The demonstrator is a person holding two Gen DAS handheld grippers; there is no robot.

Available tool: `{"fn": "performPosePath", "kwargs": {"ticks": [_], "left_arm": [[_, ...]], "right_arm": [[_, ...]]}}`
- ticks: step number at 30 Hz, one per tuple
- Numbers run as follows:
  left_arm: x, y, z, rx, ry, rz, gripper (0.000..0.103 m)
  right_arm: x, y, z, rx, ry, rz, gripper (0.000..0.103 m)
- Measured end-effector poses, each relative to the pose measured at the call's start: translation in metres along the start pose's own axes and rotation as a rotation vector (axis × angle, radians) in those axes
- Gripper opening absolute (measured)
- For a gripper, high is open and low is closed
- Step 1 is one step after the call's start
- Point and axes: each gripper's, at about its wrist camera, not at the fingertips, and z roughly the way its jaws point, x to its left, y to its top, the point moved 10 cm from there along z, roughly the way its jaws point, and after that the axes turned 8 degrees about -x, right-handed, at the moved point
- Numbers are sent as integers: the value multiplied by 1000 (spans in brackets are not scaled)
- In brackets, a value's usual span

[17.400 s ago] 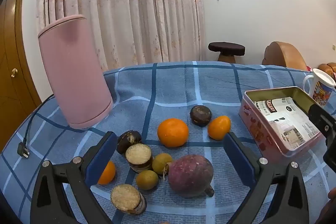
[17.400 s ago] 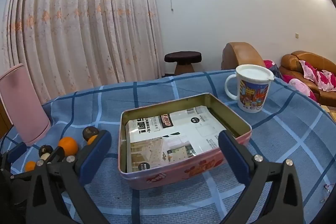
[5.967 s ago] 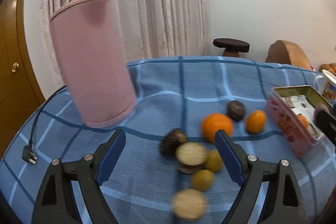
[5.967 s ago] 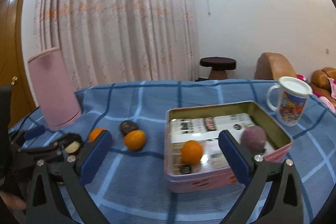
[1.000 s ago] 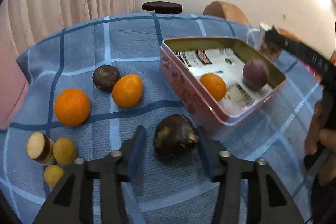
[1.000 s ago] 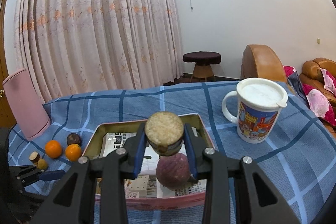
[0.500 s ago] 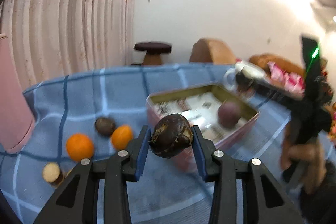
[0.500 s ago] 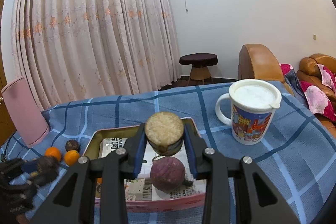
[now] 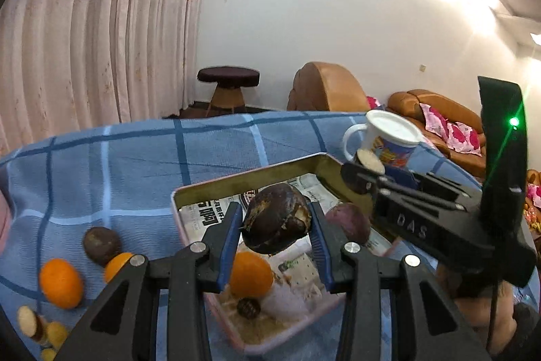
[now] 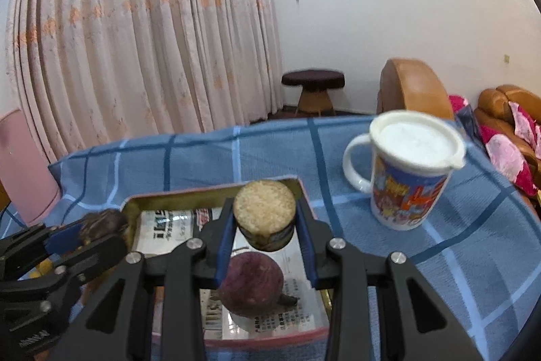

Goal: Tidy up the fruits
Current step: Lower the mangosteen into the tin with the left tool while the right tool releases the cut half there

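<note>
My left gripper (image 9: 275,225) is shut on a dark brown fruit (image 9: 275,219) and holds it above the pink tin (image 9: 250,181). Inside the tin lie an orange (image 9: 250,274), a purple fruit (image 9: 348,222) and a small dark piece (image 9: 248,308). My right gripper (image 10: 265,222) is shut on a cut sugarcane piece (image 10: 264,219), held over the tin's far end (image 10: 209,190) above the purple fruit (image 10: 252,288). The left gripper (image 10: 84,232) shows at the left of the right wrist view, and the right gripper (image 9: 363,170) shows at the right of the left wrist view.
On the blue checked cloth (image 9: 135,158), left of the tin, lie two oranges (image 9: 61,283), a dark round fruit (image 9: 101,244), a cut piece (image 9: 28,323) and small yellow fruits (image 9: 55,334). A lidded mug (image 10: 409,178) stands right of the tin. A pink cylinder (image 10: 23,168) stands far left.
My left gripper has lifted the dark brown fruit from the cloth and carried it right, over the tin. The right gripper with the sugarcane piece has shifted slightly over the tin.
</note>
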Motion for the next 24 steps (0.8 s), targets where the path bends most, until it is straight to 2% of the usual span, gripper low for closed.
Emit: {"fn": "performPosePath", "kwargs": {"ticks": [5, 12, 15, 16, 17, 18, 20, 24], "left_arm": [[3, -4, 22, 35, 32, -10, 41], [4, -8, 32, 59, 57, -4, 42], [9, -8, 32, 62, 64, -15, 43], [7, -7, 32, 59, 61, -18, 44], [6, -6, 30, 57, 60, -18, 53], [6, -5, 27, 54, 67, -17, 70], [6, 2, 19, 17, 87, -18, 85], [10, 24, -8, -87, 106, -11, 85]], "right_arm": [[4, -7, 12, 42, 22, 1, 37], [8, -6, 14, 40, 39, -5, 37], [7, 1, 8, 2, 62, 32, 39], [4, 6, 3, -26, 59, 43, 42], [1, 11, -2, -56, 48, 52, 58], [-3, 16, -8, -91, 31, 63, 79], [-10, 25, -18, -151, 15, 88, 95], [-17, 32, -24, -180, -4, 122, 96]]}}
